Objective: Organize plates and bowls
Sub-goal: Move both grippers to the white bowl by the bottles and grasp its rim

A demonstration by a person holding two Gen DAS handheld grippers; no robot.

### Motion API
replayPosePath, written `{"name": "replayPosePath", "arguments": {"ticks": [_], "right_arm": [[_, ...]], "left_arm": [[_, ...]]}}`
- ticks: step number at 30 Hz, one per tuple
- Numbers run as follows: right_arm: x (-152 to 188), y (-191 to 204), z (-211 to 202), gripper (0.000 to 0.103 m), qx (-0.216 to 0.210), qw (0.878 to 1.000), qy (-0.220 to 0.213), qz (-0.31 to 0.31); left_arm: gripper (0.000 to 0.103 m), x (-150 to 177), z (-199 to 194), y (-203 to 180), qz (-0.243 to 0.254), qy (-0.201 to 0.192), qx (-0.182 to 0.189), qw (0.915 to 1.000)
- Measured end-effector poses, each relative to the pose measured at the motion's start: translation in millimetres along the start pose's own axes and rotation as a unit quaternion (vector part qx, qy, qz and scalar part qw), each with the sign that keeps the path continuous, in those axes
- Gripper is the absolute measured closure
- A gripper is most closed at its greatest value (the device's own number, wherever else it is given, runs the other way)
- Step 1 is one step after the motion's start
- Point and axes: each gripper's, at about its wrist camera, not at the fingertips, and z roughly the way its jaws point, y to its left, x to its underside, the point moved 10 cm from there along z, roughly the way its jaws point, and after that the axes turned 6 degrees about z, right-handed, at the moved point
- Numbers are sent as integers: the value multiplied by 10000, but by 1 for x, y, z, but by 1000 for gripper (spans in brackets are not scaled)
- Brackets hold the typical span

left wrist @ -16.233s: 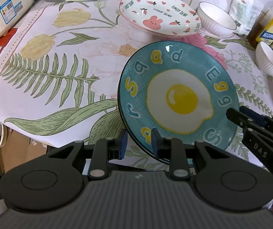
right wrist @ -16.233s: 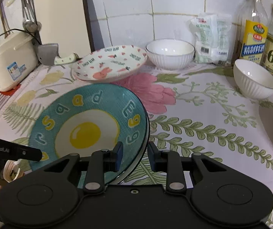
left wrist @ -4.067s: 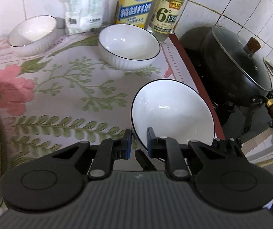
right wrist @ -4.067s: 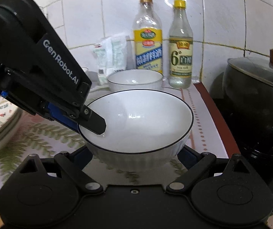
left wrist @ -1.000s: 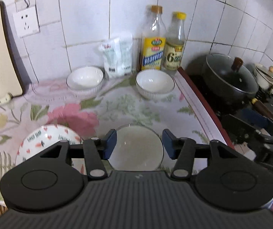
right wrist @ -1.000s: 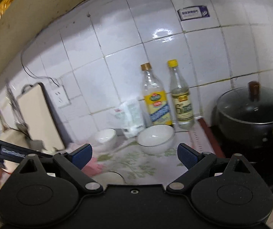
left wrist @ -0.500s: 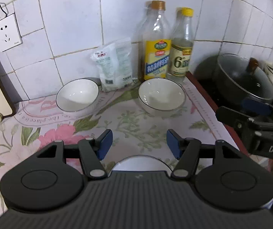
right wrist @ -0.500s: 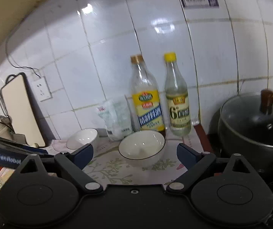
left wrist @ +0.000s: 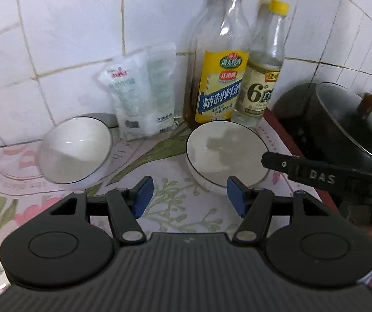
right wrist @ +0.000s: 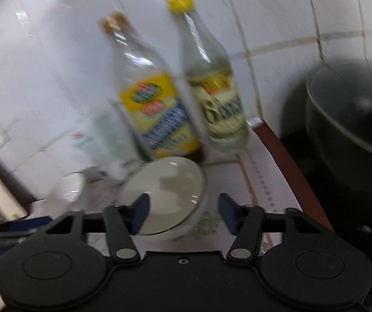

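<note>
Left gripper [left wrist: 189,195] and right gripper [right wrist: 183,213], both spread wide and empty. Two white bowls stand on the cloth: near bowl [left wrist: 224,153] before the bottles [left wrist: 221,78], far-left bowl [left wrist: 75,150] beside the bag [left wrist: 141,91].

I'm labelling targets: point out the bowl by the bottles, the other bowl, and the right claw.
bowl by the bottles [left wrist: 224,153], left wrist view, inner base
other bowl [left wrist: 74,150], left wrist view, inside
right claw [right wrist: 183,212], right wrist view, between fingertips

"DAS" on right gripper [left wrist: 315,173]; seemingly "6°" on bottle [left wrist: 261,83]
</note>
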Motion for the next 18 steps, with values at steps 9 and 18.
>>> {"name": "replayPosePath", "arguments": {"ticks": [9, 18], "right_arm": [[4, -22, 42, 73, 235, 9959, 563, 666], [1, -19, 49, 86, 189, 9944, 668, 795]], "left_arm": [[46, -7, 56, 0, -421, 337, 283, 9981], [79, 2, 78, 9, -1269, 903, 710, 9852]]}}
